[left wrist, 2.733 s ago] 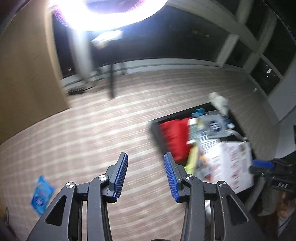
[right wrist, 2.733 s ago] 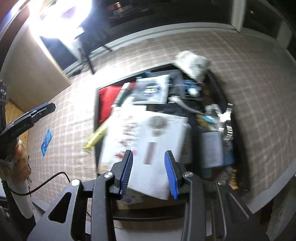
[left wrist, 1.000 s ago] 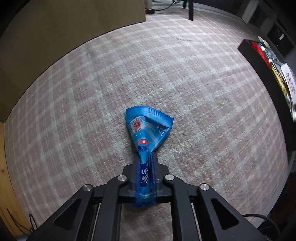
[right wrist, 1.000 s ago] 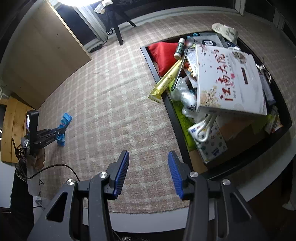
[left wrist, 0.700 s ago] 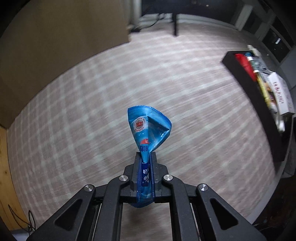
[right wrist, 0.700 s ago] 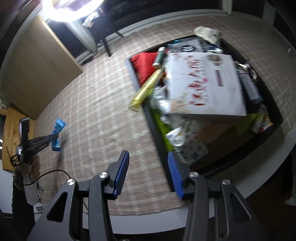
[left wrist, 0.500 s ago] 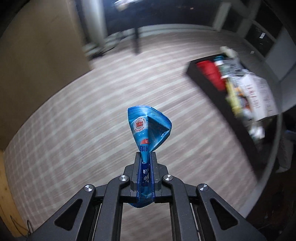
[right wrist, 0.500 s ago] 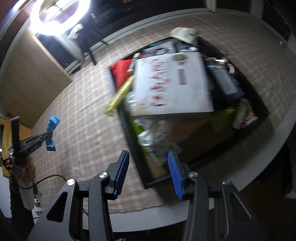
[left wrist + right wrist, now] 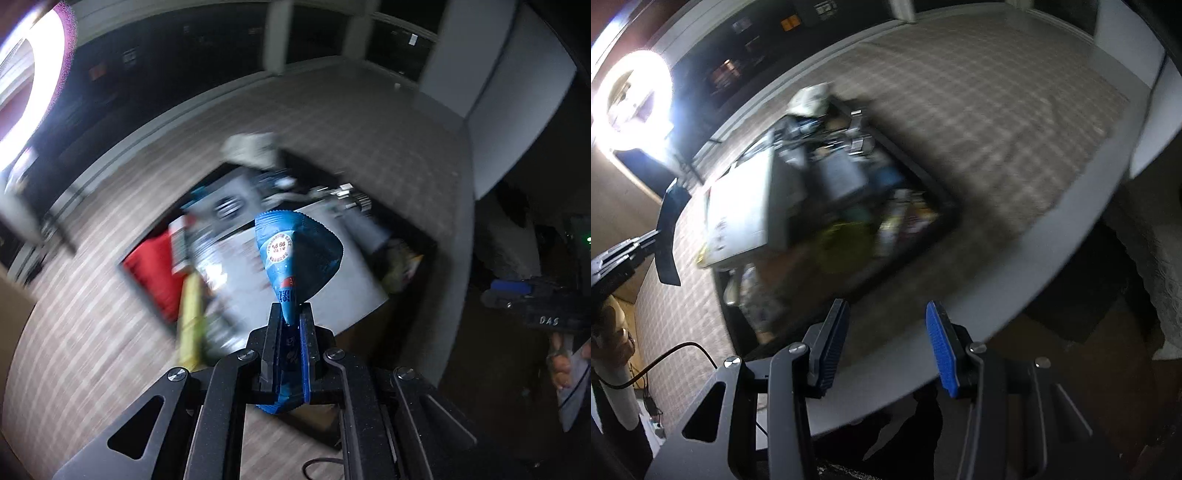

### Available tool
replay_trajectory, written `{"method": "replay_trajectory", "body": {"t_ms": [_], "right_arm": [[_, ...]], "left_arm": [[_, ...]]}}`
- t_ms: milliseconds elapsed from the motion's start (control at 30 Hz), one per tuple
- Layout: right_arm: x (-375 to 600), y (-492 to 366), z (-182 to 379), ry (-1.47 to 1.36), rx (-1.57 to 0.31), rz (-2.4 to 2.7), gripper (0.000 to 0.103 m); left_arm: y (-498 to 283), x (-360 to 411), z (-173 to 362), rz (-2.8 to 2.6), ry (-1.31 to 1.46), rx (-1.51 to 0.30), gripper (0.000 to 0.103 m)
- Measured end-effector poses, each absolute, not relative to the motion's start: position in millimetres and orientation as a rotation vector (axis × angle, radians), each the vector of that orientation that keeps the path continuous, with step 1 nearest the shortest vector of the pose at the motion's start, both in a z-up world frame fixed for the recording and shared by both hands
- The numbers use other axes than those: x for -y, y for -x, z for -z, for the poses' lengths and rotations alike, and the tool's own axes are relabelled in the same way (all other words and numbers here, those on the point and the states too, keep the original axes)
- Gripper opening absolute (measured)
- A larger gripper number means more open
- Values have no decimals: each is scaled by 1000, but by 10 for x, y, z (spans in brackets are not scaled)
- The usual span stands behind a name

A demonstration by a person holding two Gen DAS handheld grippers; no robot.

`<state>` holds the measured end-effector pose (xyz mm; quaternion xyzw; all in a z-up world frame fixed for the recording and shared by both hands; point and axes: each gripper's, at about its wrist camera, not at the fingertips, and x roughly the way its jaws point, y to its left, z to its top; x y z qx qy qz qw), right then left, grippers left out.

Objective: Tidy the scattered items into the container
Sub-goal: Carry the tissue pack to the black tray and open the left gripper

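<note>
My left gripper (image 9: 288, 321) is shut on a blue snack packet (image 9: 299, 254) and holds it in the air in front of the black tray (image 9: 424, 240), which is packed with items. The packet also shows as a dark shape at the left of the right wrist view (image 9: 670, 236). A large white box (image 9: 295, 295) lies on top of the tray's contents, with a red item (image 9: 155, 269) and a yellow packet (image 9: 192, 314) at the tray's left. My right gripper (image 9: 884, 339) is open and empty, above the table's front edge, near the tray (image 9: 945, 214).
The tray sits on a checked tablecloth (image 9: 997, 122). The table's white rim (image 9: 1052, 251) runs across the right wrist view. A bright ring light (image 9: 635, 103) stands behind. The right gripper shows at the right of the left wrist view (image 9: 535, 302).
My left gripper closed on the blue packet on the cloth, lifted it and swung it toward the tray. My right gripper stayed open and swung right, toward the table edge.
</note>
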<state>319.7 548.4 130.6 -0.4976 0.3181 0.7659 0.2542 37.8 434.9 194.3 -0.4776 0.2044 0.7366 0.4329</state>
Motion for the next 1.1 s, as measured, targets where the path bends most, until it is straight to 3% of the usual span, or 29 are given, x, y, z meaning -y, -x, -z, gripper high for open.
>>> {"method": "replay_trajectory", "body": {"t_ms": [333,567,700,833,1100], "right_arm": [[-6074,-3657,-1177,1311,-932,-2029,43],[-6248,-3786,-1118,1321,-945,-2019,43],[-6308,-3826,-1078,1321,-961,-2009,43],[-6329,-3827,-1067,1322,-972,-2013,43],[-6244,-3672,-1134,1341,-944,-2055,43]], "left_arm": [[-854,-5608,-1704,-1691,1161,-637,7],[-981,-5975,-1423,-1622,1193,-727,8],[-921,-6030,-1324,-1621,1249,-739,42],[-895,-5980,-1358,-1632,1262,-721,48],[-794,-5740,-1552,-1699,1254,-668,48]]}}
